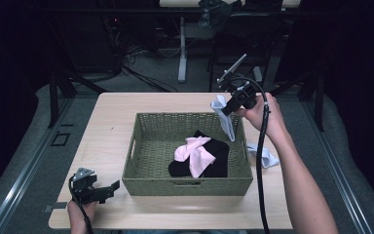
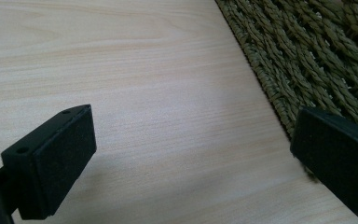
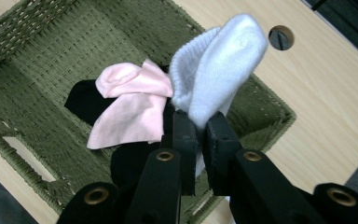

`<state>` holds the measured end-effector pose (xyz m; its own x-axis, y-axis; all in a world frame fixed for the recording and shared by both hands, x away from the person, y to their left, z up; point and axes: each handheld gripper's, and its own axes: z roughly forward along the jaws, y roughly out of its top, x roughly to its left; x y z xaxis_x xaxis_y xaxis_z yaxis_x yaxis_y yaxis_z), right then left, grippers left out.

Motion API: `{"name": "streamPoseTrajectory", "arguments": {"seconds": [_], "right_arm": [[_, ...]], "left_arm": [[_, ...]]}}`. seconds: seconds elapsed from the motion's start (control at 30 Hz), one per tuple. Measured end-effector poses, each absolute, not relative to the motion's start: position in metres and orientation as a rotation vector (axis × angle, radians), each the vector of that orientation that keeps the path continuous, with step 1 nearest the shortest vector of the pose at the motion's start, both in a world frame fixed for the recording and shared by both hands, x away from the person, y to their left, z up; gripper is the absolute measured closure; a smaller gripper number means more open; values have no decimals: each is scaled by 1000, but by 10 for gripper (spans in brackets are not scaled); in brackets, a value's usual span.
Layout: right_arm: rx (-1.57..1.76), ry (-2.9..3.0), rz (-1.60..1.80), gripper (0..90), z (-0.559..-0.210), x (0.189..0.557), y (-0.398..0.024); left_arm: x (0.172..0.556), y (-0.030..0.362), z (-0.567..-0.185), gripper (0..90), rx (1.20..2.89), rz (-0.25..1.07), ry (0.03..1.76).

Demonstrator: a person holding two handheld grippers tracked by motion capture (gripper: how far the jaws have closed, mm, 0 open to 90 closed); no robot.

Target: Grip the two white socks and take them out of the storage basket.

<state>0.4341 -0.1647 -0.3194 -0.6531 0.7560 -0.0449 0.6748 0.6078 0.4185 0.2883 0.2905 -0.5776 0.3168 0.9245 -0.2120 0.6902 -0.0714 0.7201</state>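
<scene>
The basket takes the table's middle; bare strips run along the left, far and near edges.

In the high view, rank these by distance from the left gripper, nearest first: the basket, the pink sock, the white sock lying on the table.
From the left gripper:
1. Basket, its front left corner just beside the gripper.
2. Pink sock, inside the basket on the black clothing.
3. White sock, lying on the table beyond the basket's right wall.
</scene>
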Motion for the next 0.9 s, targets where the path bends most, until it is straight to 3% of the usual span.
{"name": "streamPoseTrajectory", "arguments": {"seconds": [0.47, 0.9], "right_arm": [[1259, 2504, 520, 845, -297, 423, -213], [1406, 2413, 456, 843, -323, 418, -274]], "left_arm": [[288, 290, -577, 3, 1827, 390, 1436], [289, 289, -578, 3, 1815, 396, 1435]]}}
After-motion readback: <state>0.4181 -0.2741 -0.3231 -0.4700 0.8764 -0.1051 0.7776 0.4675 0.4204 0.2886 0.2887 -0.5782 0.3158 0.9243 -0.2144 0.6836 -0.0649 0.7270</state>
